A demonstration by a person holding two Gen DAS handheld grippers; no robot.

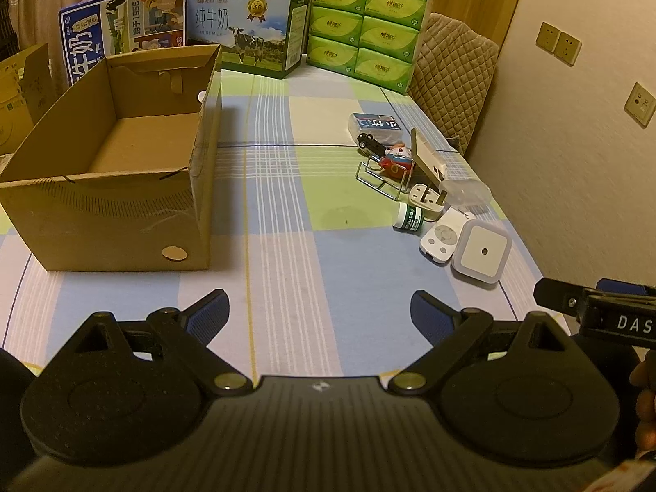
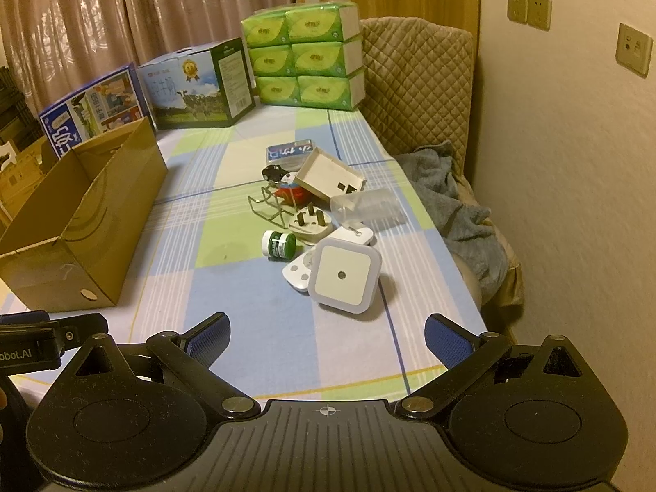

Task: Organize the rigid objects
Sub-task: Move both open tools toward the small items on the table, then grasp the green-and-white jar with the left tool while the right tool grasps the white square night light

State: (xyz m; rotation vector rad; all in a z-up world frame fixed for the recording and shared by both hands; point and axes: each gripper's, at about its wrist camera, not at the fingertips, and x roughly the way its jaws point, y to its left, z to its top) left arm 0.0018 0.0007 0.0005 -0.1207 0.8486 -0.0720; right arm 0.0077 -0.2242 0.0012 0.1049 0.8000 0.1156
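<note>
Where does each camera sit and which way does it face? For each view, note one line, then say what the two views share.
Left wrist: rides on the left gripper, facing forward over the table toward the empty cardboard box; its open fingers show, and the right gripper's tip enters at right.
Right wrist: rides on the right gripper, facing the night light and clutter; open fingers show.
Shared: the box, clutter pile, milk cartons, tissue packs.

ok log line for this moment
left gripper open | right gripper open | brown cardboard box empty | square white night light on table
</note>
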